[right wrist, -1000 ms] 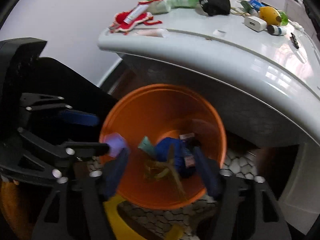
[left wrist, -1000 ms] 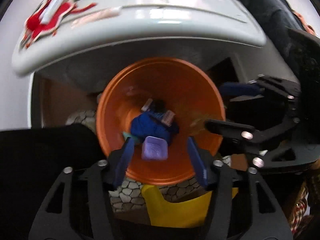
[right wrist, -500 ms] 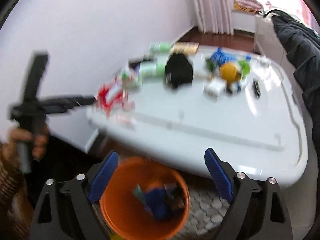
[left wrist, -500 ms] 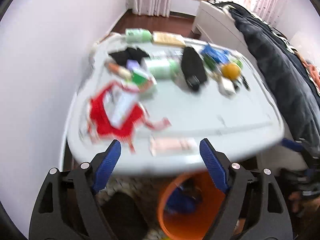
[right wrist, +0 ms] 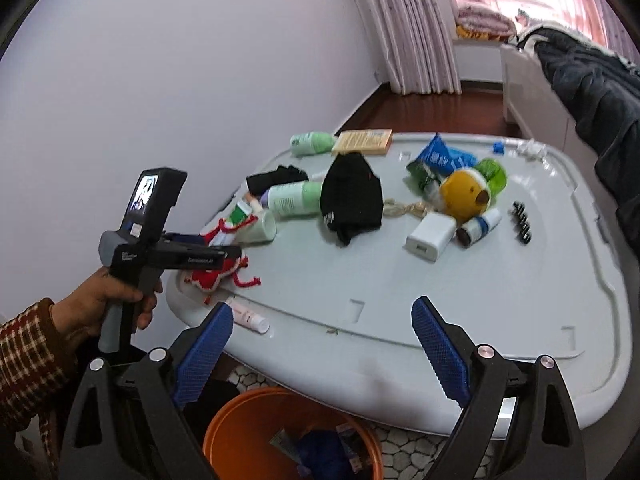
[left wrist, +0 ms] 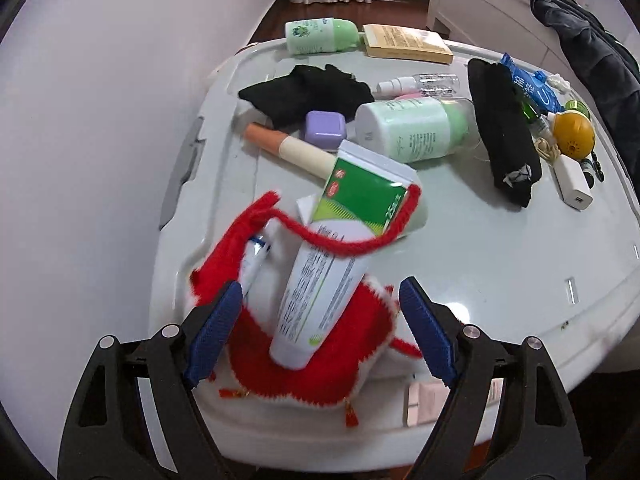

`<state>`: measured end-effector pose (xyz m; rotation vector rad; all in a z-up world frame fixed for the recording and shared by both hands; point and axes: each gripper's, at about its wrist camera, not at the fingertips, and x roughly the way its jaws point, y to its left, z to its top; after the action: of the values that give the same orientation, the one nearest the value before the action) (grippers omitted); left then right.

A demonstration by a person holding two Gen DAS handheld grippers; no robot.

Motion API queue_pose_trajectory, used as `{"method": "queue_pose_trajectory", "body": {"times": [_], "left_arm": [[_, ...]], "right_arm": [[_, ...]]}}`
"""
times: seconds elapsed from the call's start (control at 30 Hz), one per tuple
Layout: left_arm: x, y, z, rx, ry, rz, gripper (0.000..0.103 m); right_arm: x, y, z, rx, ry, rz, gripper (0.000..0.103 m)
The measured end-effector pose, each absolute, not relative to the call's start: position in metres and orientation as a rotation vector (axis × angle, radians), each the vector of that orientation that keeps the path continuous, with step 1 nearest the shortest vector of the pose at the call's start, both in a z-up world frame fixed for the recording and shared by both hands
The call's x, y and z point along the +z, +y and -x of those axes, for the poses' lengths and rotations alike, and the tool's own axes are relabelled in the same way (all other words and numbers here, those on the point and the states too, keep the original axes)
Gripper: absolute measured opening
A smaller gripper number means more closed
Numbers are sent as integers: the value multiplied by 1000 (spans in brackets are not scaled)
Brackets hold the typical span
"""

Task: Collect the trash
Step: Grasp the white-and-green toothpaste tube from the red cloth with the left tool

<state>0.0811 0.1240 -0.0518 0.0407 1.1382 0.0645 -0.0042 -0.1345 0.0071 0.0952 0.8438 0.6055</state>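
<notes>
Your left claw (left wrist: 320, 316) hangs over the red knit pouch (left wrist: 320, 364) at the worktop (left wrist: 500, 248) edge, jaws wide apart w/ nothing gripped; white tube (left wrist: 316, 300) lies on the pouch between them. Right claw (right wrist: 320, 352) also gapes empty, above the orange bin (right wrist: 248, 432) w/ trash inside, below that edge.

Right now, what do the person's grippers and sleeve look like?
Each gripper, left and right, has a black frame with triangular cut-outs, silver bolts and ribbed blue pads. In the right wrist view the left one shows a grey handle, a small screen and white lettering. The sleeve is red-and-cream plaid.
</notes>
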Motion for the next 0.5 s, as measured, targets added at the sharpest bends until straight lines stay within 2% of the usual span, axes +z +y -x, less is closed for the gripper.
{"method": "queue_pose_trajectory", "body": {"times": [0.03,0.07,0.17,0.23,0.5], "left_arm": [[-55,122,-84,59,1147,-51,66],[-60,119,-88,46,1165,-59,43],[-54,110,-87,22,1149,-53,23],[-42,99,-76,-13,1104,-54,20],[4,64,-36,-184,980,76,20]], "right_arm": [[6,-135,4,607,850,-100,89],[6,-135,4,610,847,-106,89],[10,-134,8,607,823,-75,89],[12,-133,10,601,804,-43,89],[-3,-148,-7,562,866,-111,89]]}}
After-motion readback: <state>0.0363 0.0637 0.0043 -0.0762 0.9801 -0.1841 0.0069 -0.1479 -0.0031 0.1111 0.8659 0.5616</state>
